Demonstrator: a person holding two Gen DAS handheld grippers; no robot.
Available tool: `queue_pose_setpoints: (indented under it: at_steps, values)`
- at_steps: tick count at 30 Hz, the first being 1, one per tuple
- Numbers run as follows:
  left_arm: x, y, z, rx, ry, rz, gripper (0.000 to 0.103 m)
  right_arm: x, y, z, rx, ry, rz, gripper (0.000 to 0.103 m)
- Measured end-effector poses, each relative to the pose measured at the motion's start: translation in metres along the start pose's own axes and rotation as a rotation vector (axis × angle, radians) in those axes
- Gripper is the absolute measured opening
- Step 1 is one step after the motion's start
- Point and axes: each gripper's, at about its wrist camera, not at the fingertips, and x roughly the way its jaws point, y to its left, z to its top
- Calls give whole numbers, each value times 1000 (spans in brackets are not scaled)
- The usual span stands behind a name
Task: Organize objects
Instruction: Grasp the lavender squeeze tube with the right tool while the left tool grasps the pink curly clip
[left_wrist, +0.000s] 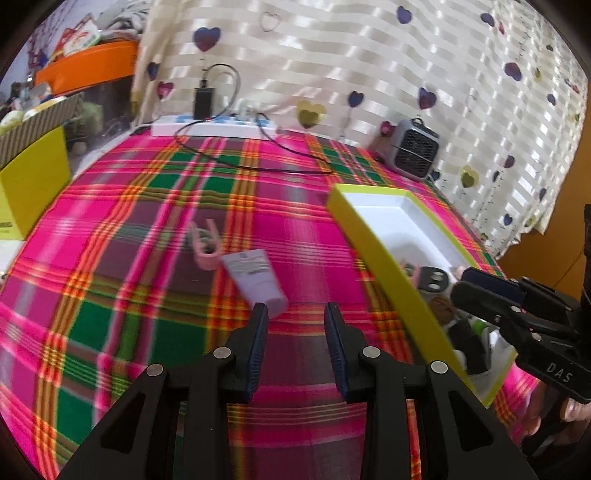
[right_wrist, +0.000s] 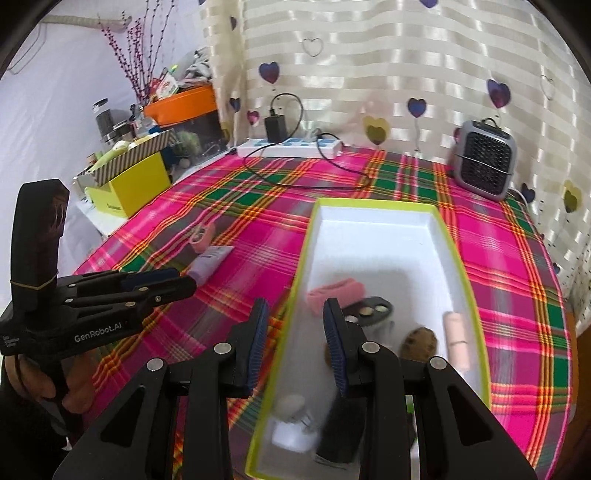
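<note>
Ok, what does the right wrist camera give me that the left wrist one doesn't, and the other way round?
Only the right wrist view looks straight down into the yellow-rimmed box, showing the pink item, the round brown item and the pale tube lying inside. It also shows the left gripper from the side.

Only the left wrist view shows the right gripper from the side, over the box, and the plaid cloth ahead of its own open jaws.

Both show the lilac tube and pink clip still out on the cloth, plus the power strip and small grey fan.

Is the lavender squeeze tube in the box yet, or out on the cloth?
Out. The lavender squeeze tube lies flat on the plaid cloth, left of the yellow-rimmed white box.
</note>
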Motion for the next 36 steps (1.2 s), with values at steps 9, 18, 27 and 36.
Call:
queue_pose_setpoints:
  at_steps: [9, 18, 27, 36]
  values:
    - [-2, 34, 9, -14, -8, 68, 29, 23, 28, 11, -40, 18, 43, 32]
    - [5, 53, 22, 6, 20, 80, 29, 42, 53, 18, -54, 41, 57, 32]
    - [12, 75, 35, 12, 32, 75, 29, 70, 79, 28, -58, 86, 78, 32]
    - [21, 90, 41, -7, 55, 35, 29, 98, 96, 32, -71, 142, 80, 32]
